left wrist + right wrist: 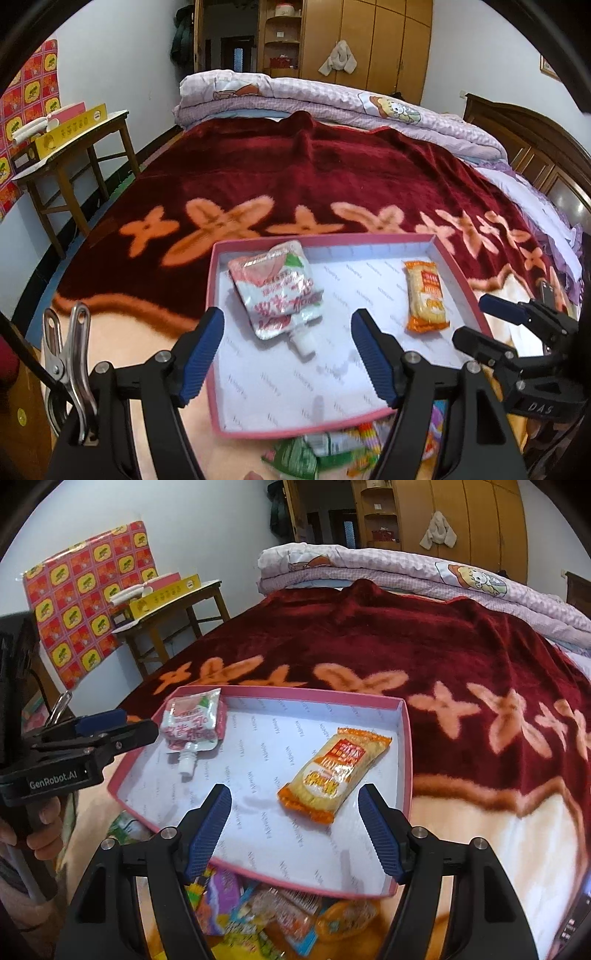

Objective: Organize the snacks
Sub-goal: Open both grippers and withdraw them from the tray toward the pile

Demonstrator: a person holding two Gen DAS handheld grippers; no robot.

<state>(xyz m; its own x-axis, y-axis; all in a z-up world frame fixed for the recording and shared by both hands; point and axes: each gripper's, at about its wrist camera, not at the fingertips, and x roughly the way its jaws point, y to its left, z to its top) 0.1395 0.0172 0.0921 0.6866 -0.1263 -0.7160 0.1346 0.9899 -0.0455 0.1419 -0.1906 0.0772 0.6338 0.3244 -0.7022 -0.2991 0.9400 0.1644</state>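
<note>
A shallow pink-rimmed box [460, 275] [406, 738] with a white patterned floor lies on the bed. In it rest a white and pink spouted drink pouch [280, 291] [194, 725] at the left and an orange cracker packet [424, 295] [332, 771] at the right. My left gripper [288, 354] hovers open over the box's near left part, nothing between its blue pads. My right gripper [295, 827] is open too, just short of the orange packet, and empty. A heap of loose snack packets [266, 912] [332, 450] lies in front of the box's near edge.
The box sits on a dark red blanket with orange flowers [295, 166]. Folded lilac quilts [314, 96] lie at the far end of the bed. A wooden side table with boxes [74, 133] stands left of the bed. A person's hand [40, 823] holds the left gripper's handle.
</note>
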